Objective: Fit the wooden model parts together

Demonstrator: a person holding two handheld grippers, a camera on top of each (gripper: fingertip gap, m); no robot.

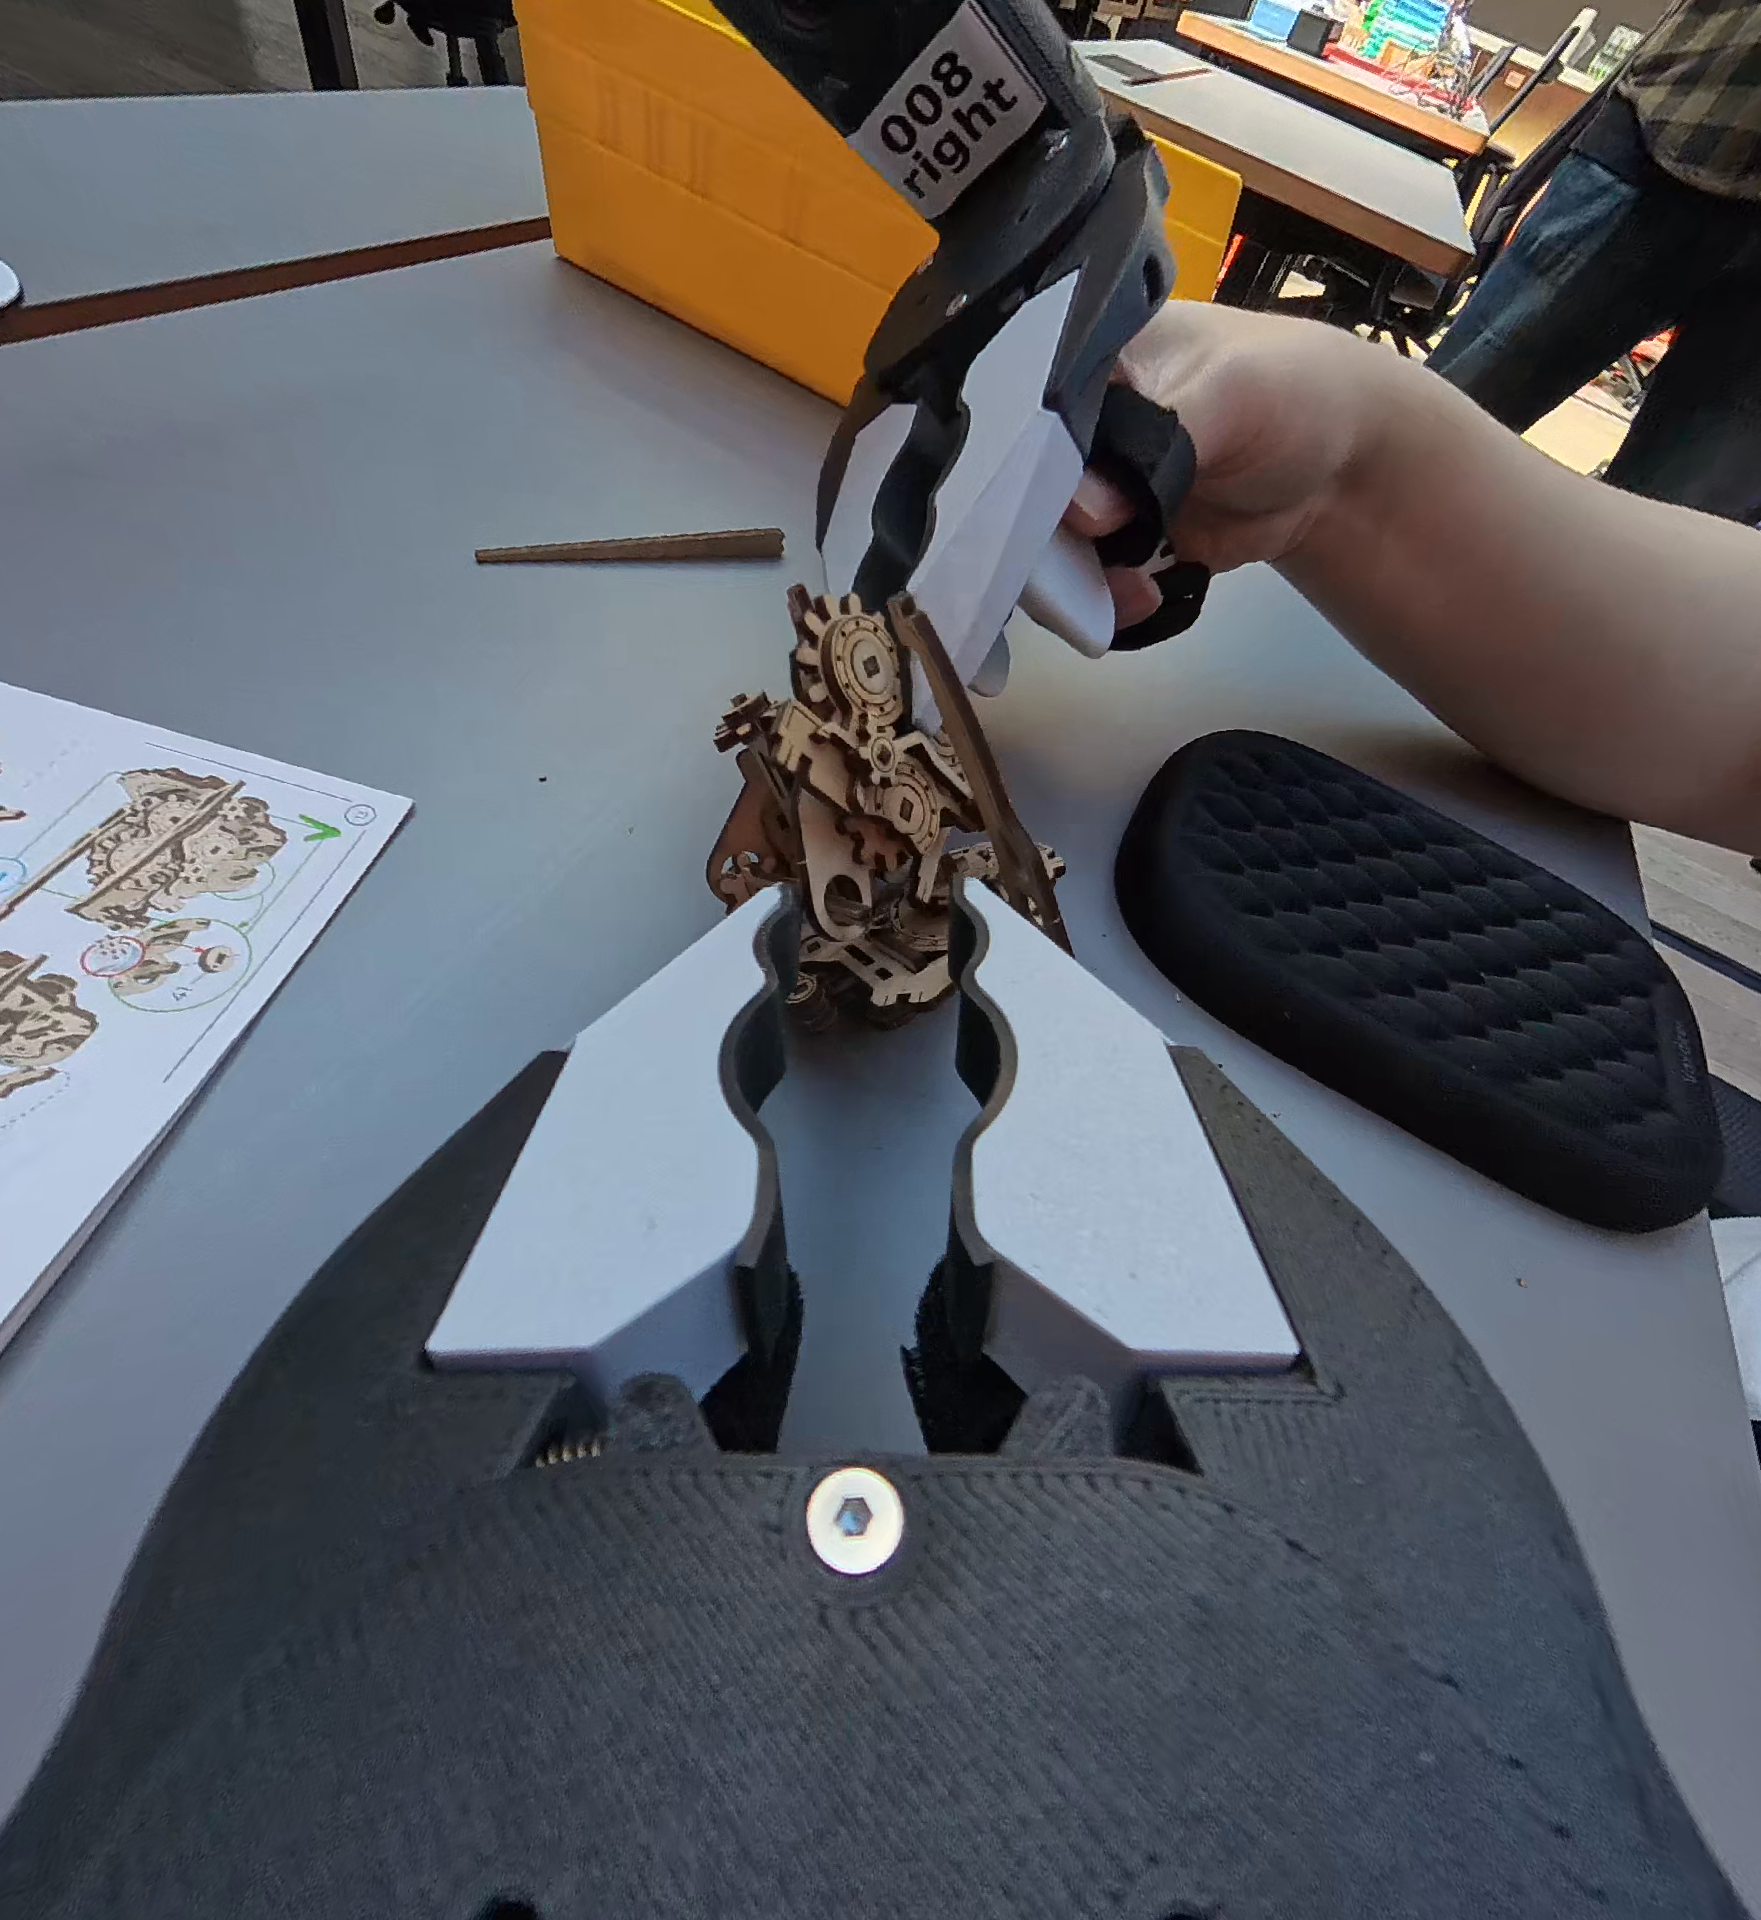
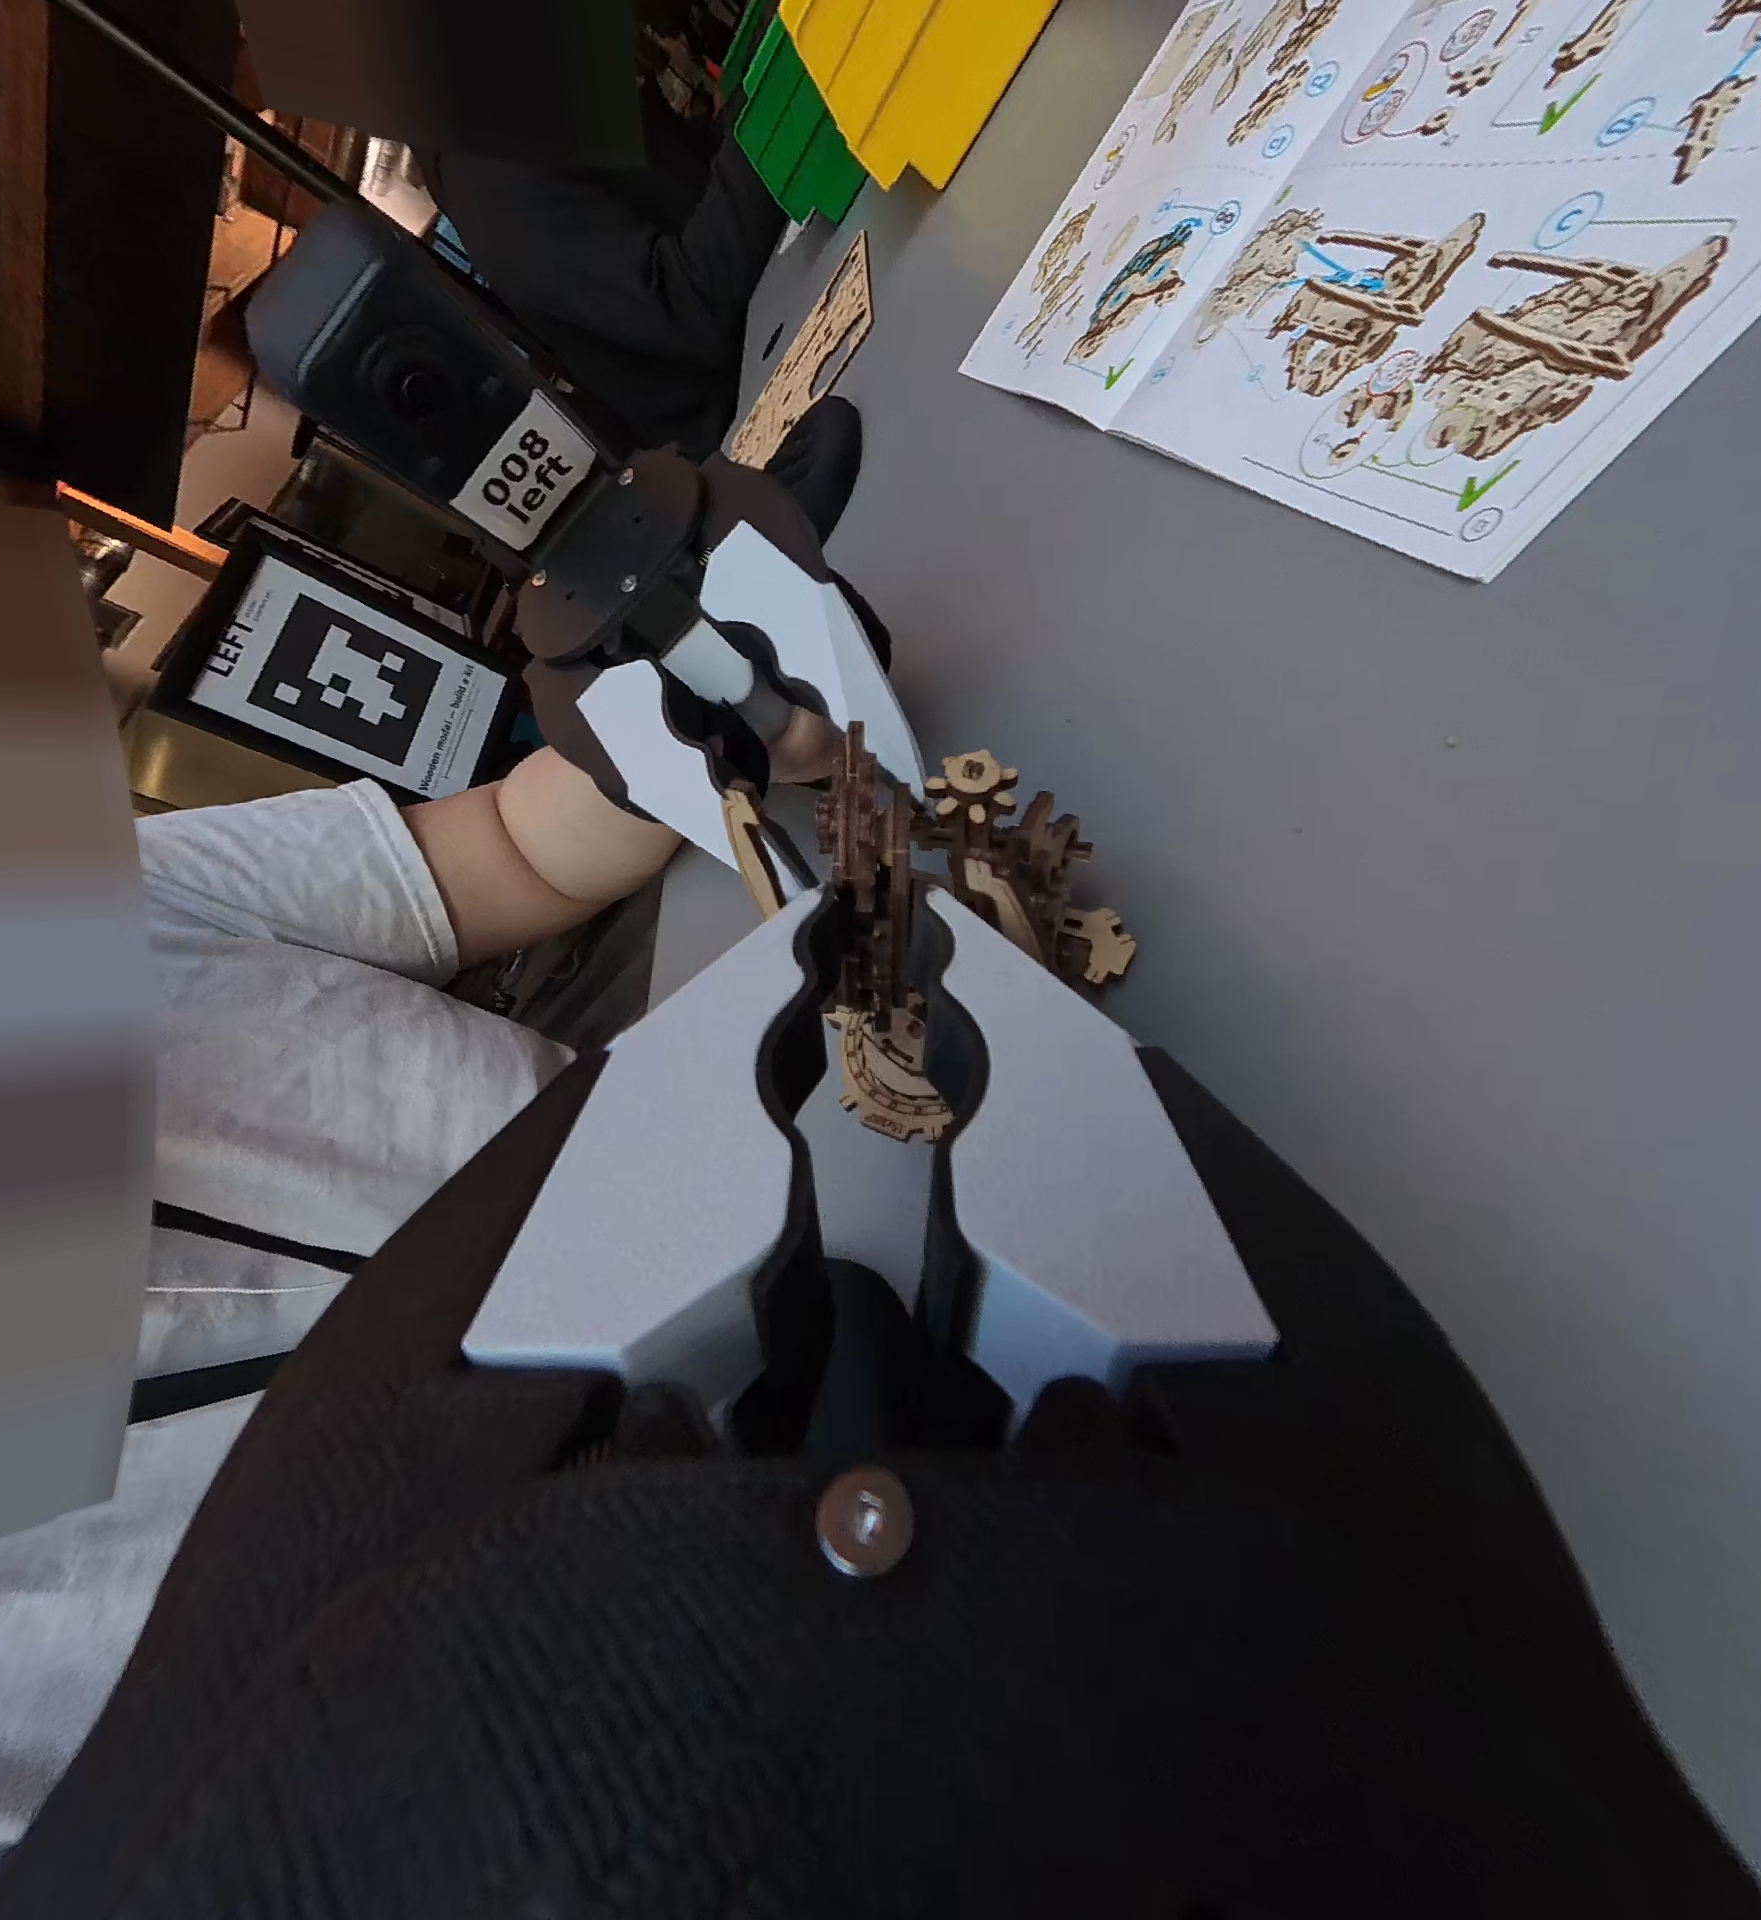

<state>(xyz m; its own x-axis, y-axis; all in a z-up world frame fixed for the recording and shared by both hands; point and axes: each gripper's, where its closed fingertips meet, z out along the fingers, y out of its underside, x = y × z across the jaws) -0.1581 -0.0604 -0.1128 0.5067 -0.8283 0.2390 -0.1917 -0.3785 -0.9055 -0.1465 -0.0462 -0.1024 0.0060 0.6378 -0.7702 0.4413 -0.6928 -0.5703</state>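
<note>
- The wooden model (image 1: 871, 821) stands upright on the grey table (image 1: 356, 540), held from both ends.
- The left gripper (image 1: 865, 935) has its jaws clamped on the model's lower part; the right gripper (image 2: 881, 935) pinches its toothed top (both hand-held).
- An instruction sheet (image 1: 76, 935) lies open to the left, a loose wooden stick (image 1: 637, 545) beyond.
- A black padded rest (image 1: 1416, 977) sits at the table edge, a yellow bin (image 1: 710, 187) behind, workbenches farther off.
</note>
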